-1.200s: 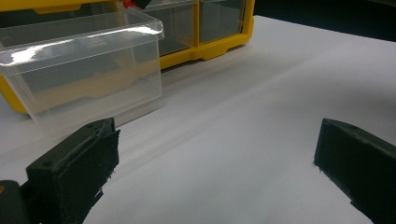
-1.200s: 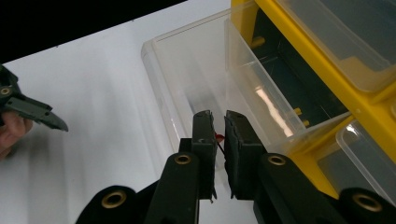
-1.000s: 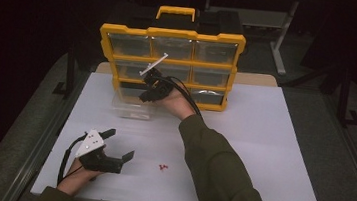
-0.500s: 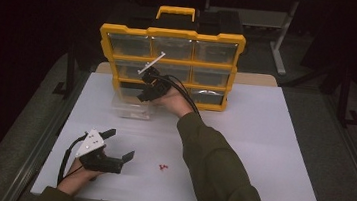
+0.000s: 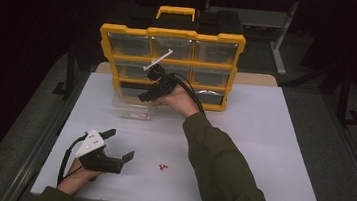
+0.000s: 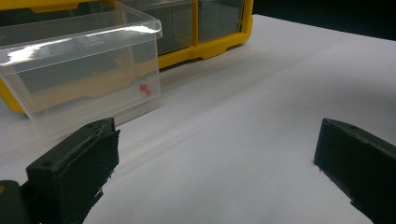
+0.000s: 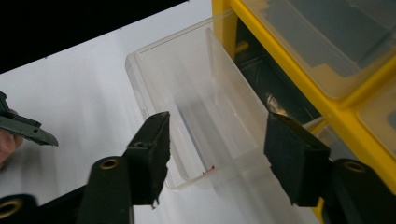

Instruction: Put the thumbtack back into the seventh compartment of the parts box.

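Observation:
A clear plastic drawer point(image 5: 133, 108) stands on the white table in front of the yellow organizer point(image 5: 171, 54), beside its empty lower-left slot. One small red piece point(image 6: 145, 89) lies inside the drawer point(image 6: 79, 65), also seen as a red piece point(image 7: 210, 168) at the bottom of the drawer point(image 7: 196, 102). More red pieces point(image 5: 162, 167) lie on the table. My right gripper point(image 5: 147, 94) hovers open just above the drawer's right end, jaws apart with nothing between them point(image 7: 215, 154). My left gripper point(image 5: 119, 144) rests open near the table's front left.
The organizer has several clear drawers in yellow frames and a handle point(image 5: 175, 12) on top. The white tabletop point(image 5: 272, 150) stretches wide to the right. Dark floor and table legs surround it.
My right gripper has drifted slightly left and down toward the drawer. The left gripper has stayed put.

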A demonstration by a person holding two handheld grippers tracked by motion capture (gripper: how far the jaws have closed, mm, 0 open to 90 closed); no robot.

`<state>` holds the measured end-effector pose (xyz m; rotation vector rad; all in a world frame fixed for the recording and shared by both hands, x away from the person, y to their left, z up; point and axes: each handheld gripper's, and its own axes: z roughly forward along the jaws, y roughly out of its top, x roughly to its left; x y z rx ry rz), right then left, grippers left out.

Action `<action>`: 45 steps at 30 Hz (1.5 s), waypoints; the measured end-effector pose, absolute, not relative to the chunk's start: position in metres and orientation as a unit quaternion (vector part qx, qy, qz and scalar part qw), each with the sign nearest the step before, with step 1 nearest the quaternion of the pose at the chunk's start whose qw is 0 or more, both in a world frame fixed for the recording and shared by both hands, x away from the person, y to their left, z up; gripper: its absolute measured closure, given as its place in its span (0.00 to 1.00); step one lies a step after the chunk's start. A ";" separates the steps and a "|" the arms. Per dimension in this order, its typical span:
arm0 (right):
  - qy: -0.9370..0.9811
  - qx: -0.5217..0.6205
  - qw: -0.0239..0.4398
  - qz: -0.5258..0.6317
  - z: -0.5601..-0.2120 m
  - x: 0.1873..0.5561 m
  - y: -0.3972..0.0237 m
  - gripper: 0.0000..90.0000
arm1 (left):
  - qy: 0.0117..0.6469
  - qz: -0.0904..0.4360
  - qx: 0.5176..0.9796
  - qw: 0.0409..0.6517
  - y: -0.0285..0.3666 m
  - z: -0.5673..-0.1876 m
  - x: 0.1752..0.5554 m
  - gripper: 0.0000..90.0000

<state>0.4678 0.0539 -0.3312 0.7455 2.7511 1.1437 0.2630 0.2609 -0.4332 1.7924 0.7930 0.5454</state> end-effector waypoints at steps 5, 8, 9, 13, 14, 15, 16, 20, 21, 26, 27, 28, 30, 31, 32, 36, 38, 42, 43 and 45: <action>0.893 0.241 0.042 0.378 -0.328 0.461 0.049 0.36 | 0.327 0.231 0.755 0.519 0.262 -0.433 0.263 0.00; 0.892 0.239 0.044 0.381 -0.327 0.457 0.045 0.30 | 0.327 0.231 0.755 0.519 0.261 -0.433 0.263 0.00; 0.893 0.236 0.048 0.380 -0.327 0.457 0.044 0.28 | 0.327 0.231 0.755 0.519 0.261 -0.433 0.263 0.00; 0.890 0.236 0.047 0.387 -0.326 0.452 0.038 0.25 | 0.325 0.231 0.757 0.517 0.262 -0.433 0.264 0.00; 0.890 0.236 0.045 0.388 -0.327 0.450 0.037 0.25 | 0.325 0.231 0.757 0.517 0.262 -0.433 0.264 0.00; 0.890 0.234 0.046 0.389 -0.327 0.449 0.036 0.24 | 0.325 0.230 0.757 0.518 0.261 -0.433 0.264 0.00; 0.890 0.232 0.047 0.390 -0.328 0.447 0.035 0.23 | 0.326 0.230 0.756 0.519 0.261 -0.434 0.264 0.00; 0.890 0.234 0.051 0.389 -0.329 0.442 0.031 0.21 | 0.326 0.229 0.754 0.522 0.261 -0.434 0.263 0.00; 0.890 0.232 0.049 0.391 -0.330 0.440 0.030 0.21 | 0.324 0.231 0.755 0.521 0.261 -0.434 0.264 0.00; 0.890 0.227 0.048 0.393 -0.333 0.431 0.023 0.21 | 0.326 0.229 0.756 0.519 0.261 -0.434 0.264 0.00; 0.889 0.228 0.044 0.395 -0.334 0.429 0.022 0.20 | 0.326 0.229 0.755 0.520 0.261 -0.434 0.264 0.00; 0.888 0.229 0.046 0.396 -0.335 0.427 0.021 0.20 | 0.325 0.230 0.754 0.522 0.261 -0.435 0.264 0.00; 0.888 0.228 0.052 0.397 -0.337 0.424 0.018 0.20 | 0.324 0.230 0.754 0.522 0.260 -0.435 0.264 0.00; 0.887 0.228 0.051 0.399 -0.338 0.422 0.016 0.20 | 0.324 0.230 0.754 0.522 0.260 -0.435 0.264 0.00; 0.887 0.226 0.053 0.400 -0.339 0.421 0.015 0.20 | 0.324 0.230 0.754 0.522 0.260 -0.435 0.264 0.00; 0.888 0.222 0.053 0.400 -0.342 0.415 0.011 0.20 | 0.324 0.230 0.754 0.523 0.261 -0.435 0.264 0.00; 0.888 0.221 0.053 0.400 -0.344 0.412 0.008 0.20 | 0.324 0.230 0.753 0.524 0.260 -0.435 0.264 0.00; 0.887 0.223 0.047 0.402 -0.348 0.406 0.004 0.20 | 0.323 0.231 0.754 0.523 0.261 -0.435 0.264 0.00; 0.890 0.216 0.051 0.399 -0.350 0.405 0.002 0.20 | 0.325 0.230 0.755 0.522 0.261 -0.435 0.264 0.00; 0.890 0.216 0.049 0.398 -0.354 0.403 0.000 0.20 | 0.328 0.228 0.756 0.519 0.261 -0.434 0.263 0.00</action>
